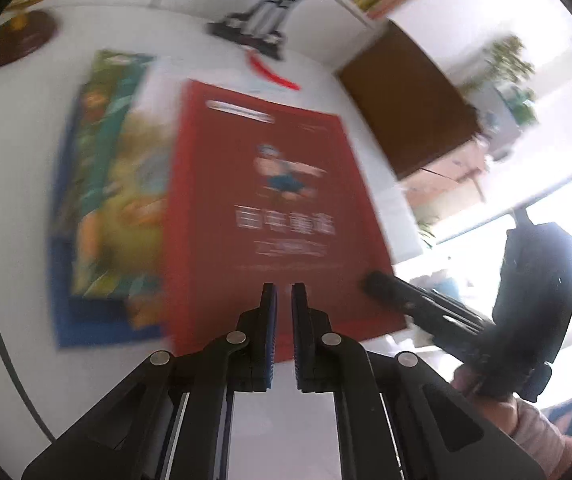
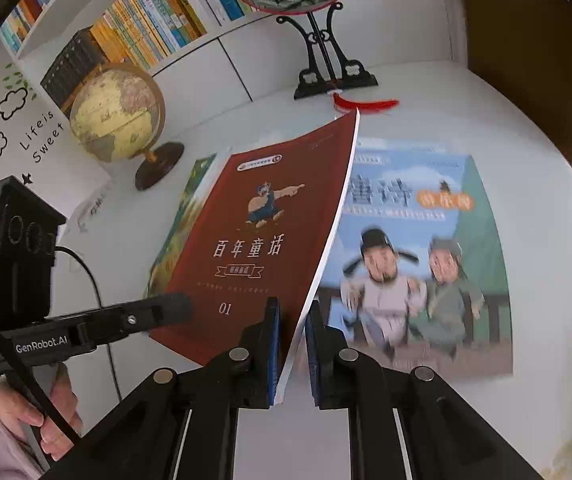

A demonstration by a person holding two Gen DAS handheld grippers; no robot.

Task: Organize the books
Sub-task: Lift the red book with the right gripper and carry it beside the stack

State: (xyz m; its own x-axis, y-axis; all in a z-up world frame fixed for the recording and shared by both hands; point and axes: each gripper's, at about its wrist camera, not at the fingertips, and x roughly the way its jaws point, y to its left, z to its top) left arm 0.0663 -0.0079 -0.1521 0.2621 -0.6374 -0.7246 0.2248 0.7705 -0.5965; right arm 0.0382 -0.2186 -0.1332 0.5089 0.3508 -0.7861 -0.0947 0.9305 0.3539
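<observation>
A red book (image 2: 254, 240) with a cartoon figure and white characters is tilted up from the white table, its right page edge raised. My right gripper (image 2: 291, 312) is shut on that edge near the lower corner; in the left wrist view the right gripper (image 1: 373, 280) meets the red book (image 1: 270, 200) from the right. My left gripper (image 1: 284, 292) is shut with nothing between its pads, its tip over the cover's lower left part, as the left gripper (image 2: 182, 304) also appears from the other side. A blue picture book (image 2: 425, 260) lies flat on the right. A green book (image 1: 106, 200) lies left, partly under the red one.
A globe (image 2: 116, 116) stands at the back left and a black fan stand (image 2: 325, 64) with a red tassel at the back middle. Behind them is a bookshelf (image 2: 146, 20) full of books. A brown panel (image 1: 405, 100) borders the table (image 2: 525, 160) on the right. A person's hand (image 2: 46, 412) holds the left gripper.
</observation>
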